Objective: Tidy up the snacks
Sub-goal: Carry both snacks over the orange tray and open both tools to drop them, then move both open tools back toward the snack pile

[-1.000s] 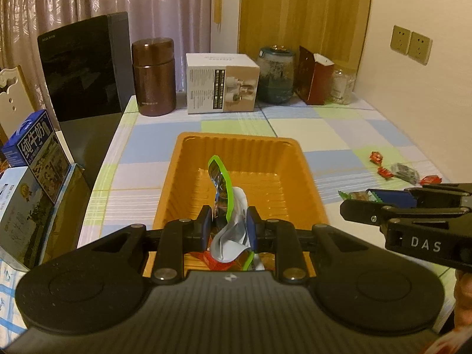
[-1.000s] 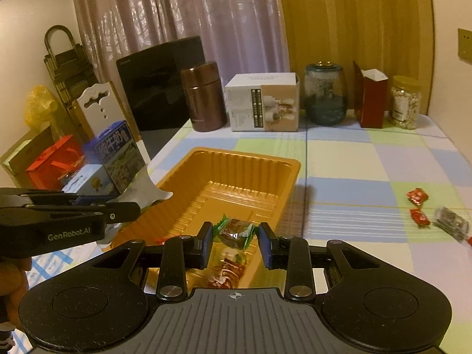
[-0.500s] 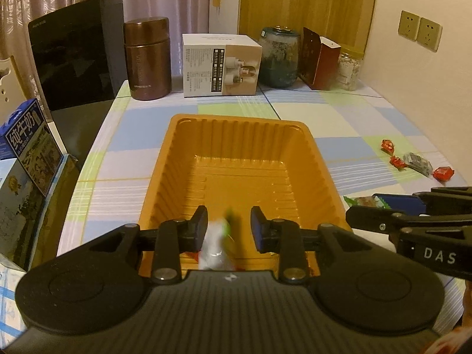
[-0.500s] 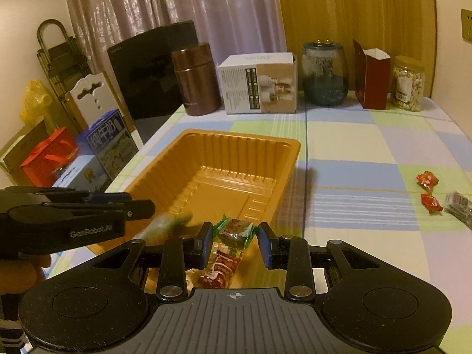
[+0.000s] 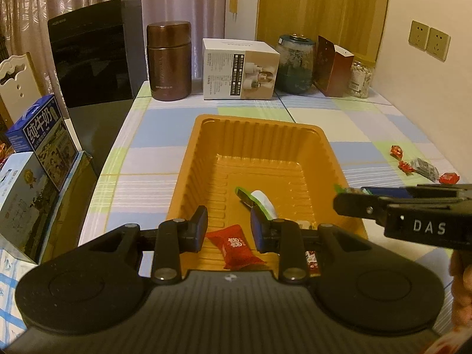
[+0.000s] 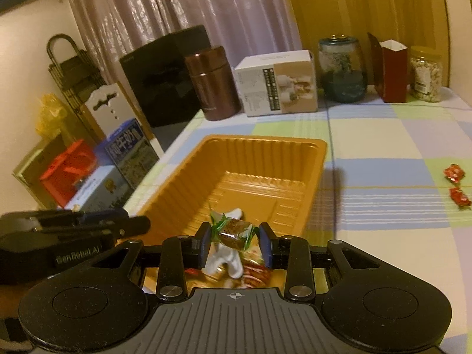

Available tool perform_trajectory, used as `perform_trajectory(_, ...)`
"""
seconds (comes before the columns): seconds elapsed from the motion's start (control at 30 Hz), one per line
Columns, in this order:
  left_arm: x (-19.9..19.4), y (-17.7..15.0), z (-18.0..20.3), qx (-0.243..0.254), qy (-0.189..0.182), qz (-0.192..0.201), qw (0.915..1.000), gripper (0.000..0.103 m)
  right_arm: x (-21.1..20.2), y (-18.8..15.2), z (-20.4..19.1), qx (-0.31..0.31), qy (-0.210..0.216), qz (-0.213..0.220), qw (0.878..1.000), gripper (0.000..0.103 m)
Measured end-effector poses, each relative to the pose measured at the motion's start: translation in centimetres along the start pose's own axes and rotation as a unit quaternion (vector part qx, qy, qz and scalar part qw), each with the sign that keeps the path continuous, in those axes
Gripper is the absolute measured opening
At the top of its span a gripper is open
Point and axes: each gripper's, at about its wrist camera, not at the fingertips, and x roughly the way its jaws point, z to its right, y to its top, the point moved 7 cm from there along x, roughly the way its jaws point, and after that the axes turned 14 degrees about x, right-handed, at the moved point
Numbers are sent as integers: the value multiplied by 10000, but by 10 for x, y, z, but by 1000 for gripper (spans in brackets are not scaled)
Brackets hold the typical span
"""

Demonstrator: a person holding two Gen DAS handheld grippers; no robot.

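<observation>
The right claw (image 6: pixel 235 246), low in the frame's centre, has just been opening; the brown green-edged candy (image 6: pixel 233 233) is sitting between its pads, seemingly no longer pinched. It could be clinging to one pad and dropping askew, though the orange tray (image 6: pixel 312 174) is lying right beneath. The left claw (image 5: pixel 228 227) is standing slightly parted and empty above a red candy (image 5: pixel 236 246). Farther right, red sweets (image 6: pixel 454 173) are waiting on the worktop (image 6: pixel 383 147).
</observation>
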Motion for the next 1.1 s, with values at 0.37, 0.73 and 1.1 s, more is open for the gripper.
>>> perform_trajectory(0.37,-9,-7,10,-90,-37,-26,9999,32,-30,-2,33,242,-369,213,9988,68)
perform_trajectory(0.73,-44,1,50,-145,-300,204,9992,50,-103,-23,72,569,-818,540,9936,68)
perform_trajectory(1.1,-70,15,118,-47,-734,419,9964,62,-181,-27,106,674,-1281,994,9845,68)
